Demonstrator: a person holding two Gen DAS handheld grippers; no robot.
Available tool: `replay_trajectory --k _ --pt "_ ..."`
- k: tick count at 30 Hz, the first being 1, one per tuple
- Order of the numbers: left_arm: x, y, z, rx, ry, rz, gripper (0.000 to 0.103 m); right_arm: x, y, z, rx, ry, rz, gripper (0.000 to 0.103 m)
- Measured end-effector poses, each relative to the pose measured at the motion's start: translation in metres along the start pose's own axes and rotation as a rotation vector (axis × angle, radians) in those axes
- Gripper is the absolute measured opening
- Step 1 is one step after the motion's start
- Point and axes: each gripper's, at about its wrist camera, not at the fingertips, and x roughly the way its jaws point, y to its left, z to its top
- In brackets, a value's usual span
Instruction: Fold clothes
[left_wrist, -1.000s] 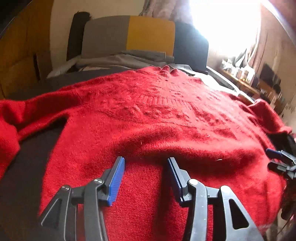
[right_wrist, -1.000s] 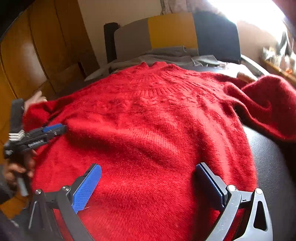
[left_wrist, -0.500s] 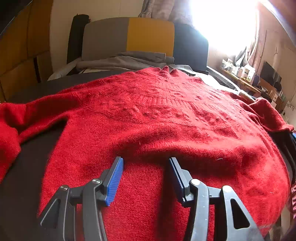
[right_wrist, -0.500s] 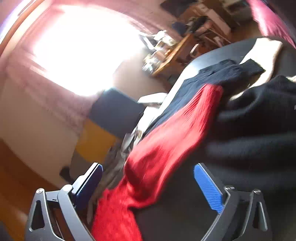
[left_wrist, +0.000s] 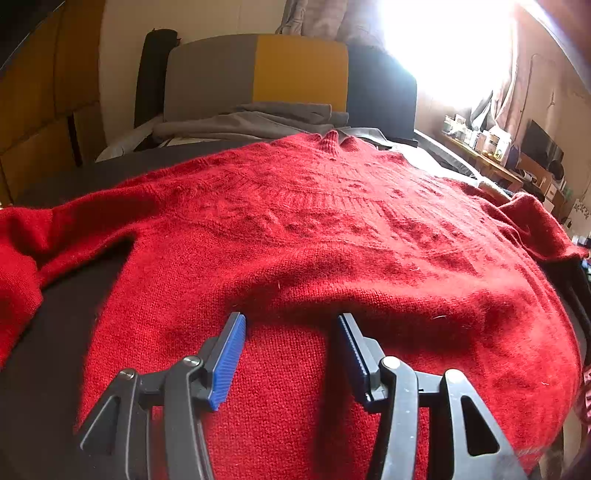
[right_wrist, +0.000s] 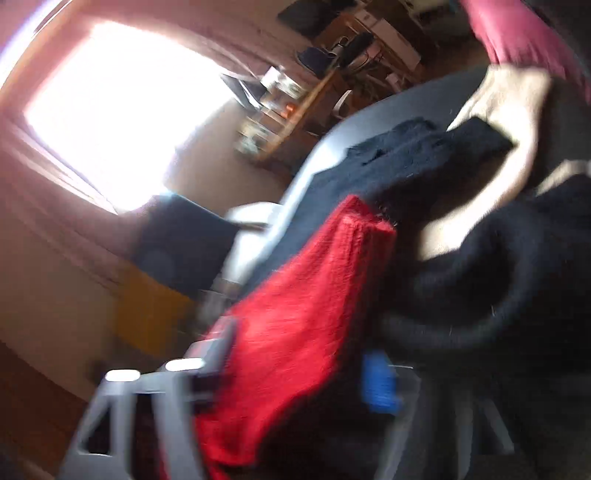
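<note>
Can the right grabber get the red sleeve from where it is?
Probably yes. The red sleeve lies between the right gripper's fingers with nothing over it, and black clothes sit beside it. The picture is blurry, though.

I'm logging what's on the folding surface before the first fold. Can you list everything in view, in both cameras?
red sweater: one, red knit, spread flat on the dark surface, neck at the far end; its sleeve lies between the right gripper's fingers
dark surface: one, black, under the sweater
grey clothes: a pile, grey, beyond the sweater's neck
backrest: one, grey, yellow and dark panels, behind the pile
dark garment: one, black or navy, blurred, right of the sleeve
cluttered shelf: one, wooden, by the bright window
left gripper: black, blue pads, open over the sweater's lower body
right gripper: blurred, around the sleeve
</note>
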Motion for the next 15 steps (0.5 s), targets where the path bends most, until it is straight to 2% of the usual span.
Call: replay_trajectory --k 3,4,7,10,12,15 --pt "0.001 -0.005 0.006 0.004 0.042 0.022 0.05 0.0 0.02 -0.001 -0.056 -0.006 0.029 0.008" --pt "0.0 -0.007 0.012 -0.008 0.07 0.002 0.049 -0.001 0.028 -0.002 -0.081 -0.012 0.044 0.008" --pt "-0.005 -0.021 0.04 -0.068 0.112 -0.183 0.048 0.006 0.066 -0.015 -0.183 0.039 0.151 0.008" --pt "-0.009 -0.049 0.072 -0.084 0.124 -0.38 0.05 0.023 0.096 -0.041 -0.252 0.154 0.237 0.009" --pt "0.0 -0.079 0.092 -0.07 0.168 -0.505 0.052 0.039 0.11 -0.066 -0.292 0.227 0.253 0.011" --pt "0.026 -0.124 0.113 -0.091 0.28 -0.643 0.053 0.059 0.114 -0.097 -0.315 0.302 0.246 0.012"
